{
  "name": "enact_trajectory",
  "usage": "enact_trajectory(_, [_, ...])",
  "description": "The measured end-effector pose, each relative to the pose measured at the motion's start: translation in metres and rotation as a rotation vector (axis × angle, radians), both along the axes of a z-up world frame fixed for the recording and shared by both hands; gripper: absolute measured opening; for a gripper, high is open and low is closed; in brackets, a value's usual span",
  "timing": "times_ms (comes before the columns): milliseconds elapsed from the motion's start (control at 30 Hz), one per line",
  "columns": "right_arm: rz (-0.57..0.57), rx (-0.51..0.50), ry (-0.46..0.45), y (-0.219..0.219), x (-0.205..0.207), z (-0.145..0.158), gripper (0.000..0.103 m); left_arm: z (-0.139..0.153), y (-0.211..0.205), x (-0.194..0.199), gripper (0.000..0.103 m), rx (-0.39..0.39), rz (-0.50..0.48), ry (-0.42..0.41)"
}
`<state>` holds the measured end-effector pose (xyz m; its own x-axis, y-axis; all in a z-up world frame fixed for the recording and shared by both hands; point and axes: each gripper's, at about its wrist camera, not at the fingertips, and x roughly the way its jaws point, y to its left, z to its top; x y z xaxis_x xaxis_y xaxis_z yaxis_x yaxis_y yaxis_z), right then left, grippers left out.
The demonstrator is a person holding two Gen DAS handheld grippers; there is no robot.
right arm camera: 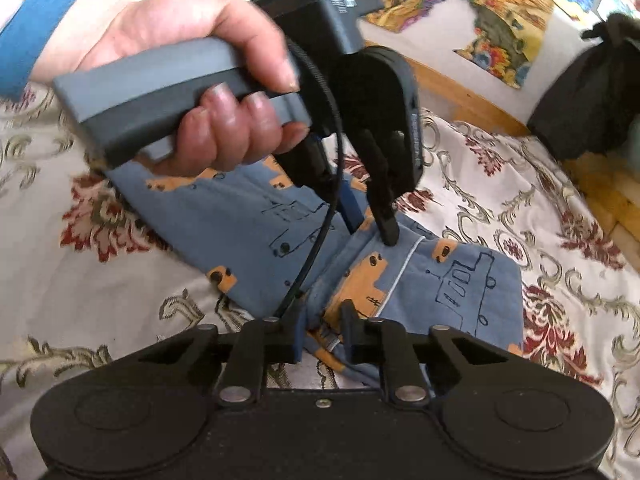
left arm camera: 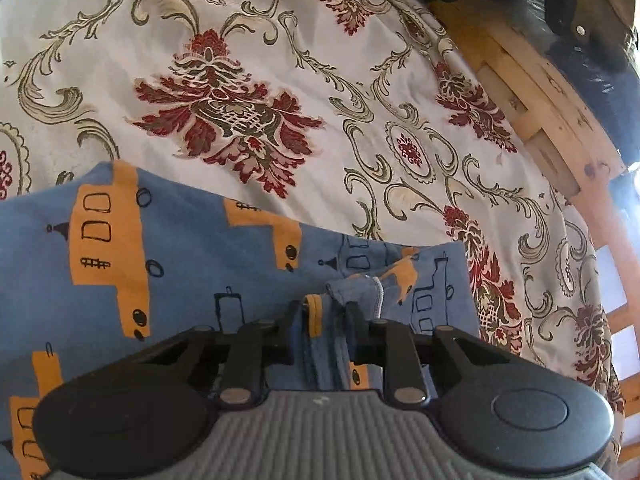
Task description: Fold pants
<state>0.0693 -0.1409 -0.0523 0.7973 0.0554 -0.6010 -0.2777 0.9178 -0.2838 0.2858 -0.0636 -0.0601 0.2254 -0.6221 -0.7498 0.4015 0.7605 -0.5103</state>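
Note:
Blue pants (left arm camera: 192,248) with orange vehicle prints lie on a floral bedspread (left arm camera: 224,80). In the left wrist view my left gripper (left arm camera: 324,316) is shut on a bunched edge of the pants with an orange hem. In the right wrist view the pants (right arm camera: 460,280) lie partly folded, with a white cord along a seam. My right gripper (right arm camera: 323,326) is shut on a fold of the blue fabric at the near edge. Just beyond it, a hand (right arm camera: 208,80) holds my left gripper (right arm camera: 370,224), which points down and pinches the pants.
A wooden bed frame (left arm camera: 532,92) borders the bedspread (right arm camera: 80,260) on the right. A black bag (right arm camera: 588,96) sits at the far right, and a colourful patterned cloth (right arm camera: 500,8) lies behind. A dark object (left arm camera: 580,20) rests beyond the frame.

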Motion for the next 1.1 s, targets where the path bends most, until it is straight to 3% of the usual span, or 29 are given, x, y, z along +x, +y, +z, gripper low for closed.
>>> enact_trajectory(167, [-0.022,0.076,-0.025,-0.007,-0.004,0.013,0.013,0.005,0.001,-0.001,0.023,0.000,0.011,0.012])
enact_trajectory(600, [0.035,0.128,-0.038,0.005,-0.009,0.028,0.012,0.018,0.023,-0.009,0.022,0.021,0.042,-0.027])
enact_trajectory(1100, [0.171,0.177,0.015,0.072,0.011,0.031,0.012,0.025,0.102,-0.007,0.022,0.071,0.167,-0.054])
